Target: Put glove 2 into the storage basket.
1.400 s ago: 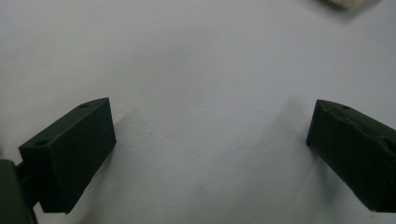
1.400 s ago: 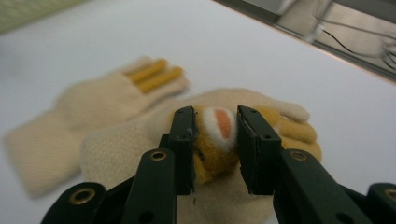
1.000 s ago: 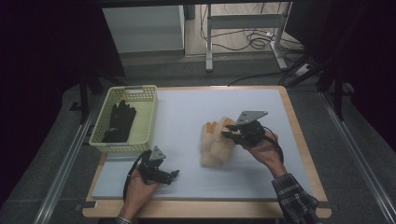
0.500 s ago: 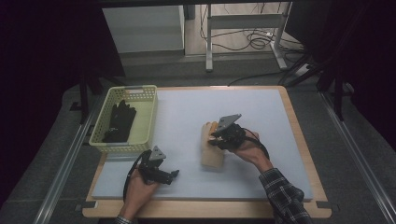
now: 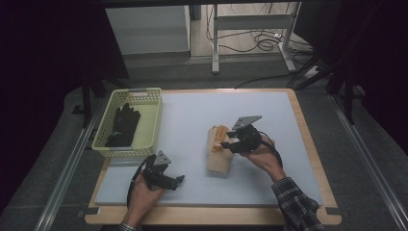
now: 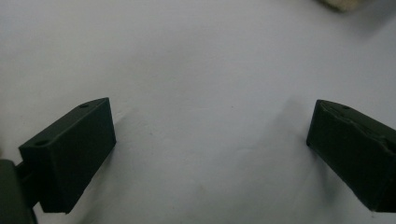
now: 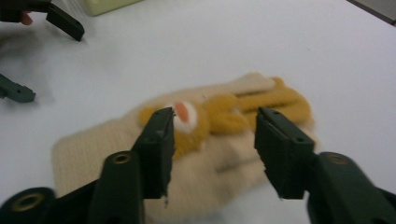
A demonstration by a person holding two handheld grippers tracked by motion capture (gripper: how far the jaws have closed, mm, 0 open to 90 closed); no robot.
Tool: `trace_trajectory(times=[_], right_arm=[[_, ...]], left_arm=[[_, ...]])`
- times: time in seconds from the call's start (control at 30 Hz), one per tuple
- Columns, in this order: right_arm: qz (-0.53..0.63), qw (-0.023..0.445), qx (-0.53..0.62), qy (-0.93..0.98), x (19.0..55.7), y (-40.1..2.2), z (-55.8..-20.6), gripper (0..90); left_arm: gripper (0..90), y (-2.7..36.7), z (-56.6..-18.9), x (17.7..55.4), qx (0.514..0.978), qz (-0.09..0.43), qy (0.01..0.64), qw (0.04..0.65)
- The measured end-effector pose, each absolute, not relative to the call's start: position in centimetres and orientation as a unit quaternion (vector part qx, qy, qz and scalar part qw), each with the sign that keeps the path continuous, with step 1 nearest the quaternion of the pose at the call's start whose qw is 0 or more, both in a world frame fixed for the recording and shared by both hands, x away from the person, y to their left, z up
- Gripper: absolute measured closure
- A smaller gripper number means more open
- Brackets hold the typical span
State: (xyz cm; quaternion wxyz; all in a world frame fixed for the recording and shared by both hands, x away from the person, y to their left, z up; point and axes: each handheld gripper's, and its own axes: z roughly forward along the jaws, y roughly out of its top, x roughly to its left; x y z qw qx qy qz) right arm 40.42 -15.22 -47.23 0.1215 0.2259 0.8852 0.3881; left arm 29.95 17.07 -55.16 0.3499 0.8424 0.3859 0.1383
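1. The beige knitted glove (image 5: 219, 155) with mustard-yellow fingers lies flat on the white bench (image 5: 192, 120), right of the middle, with its yellow fingers pointing away from the person.
2. The right gripper (image 5: 230, 142) hovers low over the glove's finger end. In the right gripper view its jaws stand apart — they have just been opening — with the yellow knit (image 7: 224, 116) between them but not pinched.
3. The step in hand looks like reaching for a grip on the glove. The next move likely calls for sinking the last bit and pressing the jaws together on a fold of knit, deep enough that the limp fabric does not slip out.
4. The left gripper (image 5: 179, 180) rests near the bench's front edge, well apart from the glove — jaws spread wide over bare surface.
5. A pale yellow basket (image 5: 153, 120) stands at the bench's left edge; a black glove (image 5: 122, 126) lies inside it.
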Motion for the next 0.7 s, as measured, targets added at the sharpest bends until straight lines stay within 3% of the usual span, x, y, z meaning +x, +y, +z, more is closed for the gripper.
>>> trace_trajectory(times=[0.3, 0.7], right_arm=[[0.377, 0.114, 0.286, 0.874, 38.9, -18.4, -48.9, 84.2], [0.369, 0.085, 0.255, 0.89, 36.6, -17.4, -52.7, 87.2]], left_arm=[[1.4, 17.1, -55.2, 29.9, 0.842, 0.138, 0.387, 0.351], [1.4, 17.1, -55.2, 29.9, 0.842, 0.139, 0.386, 0.351]])
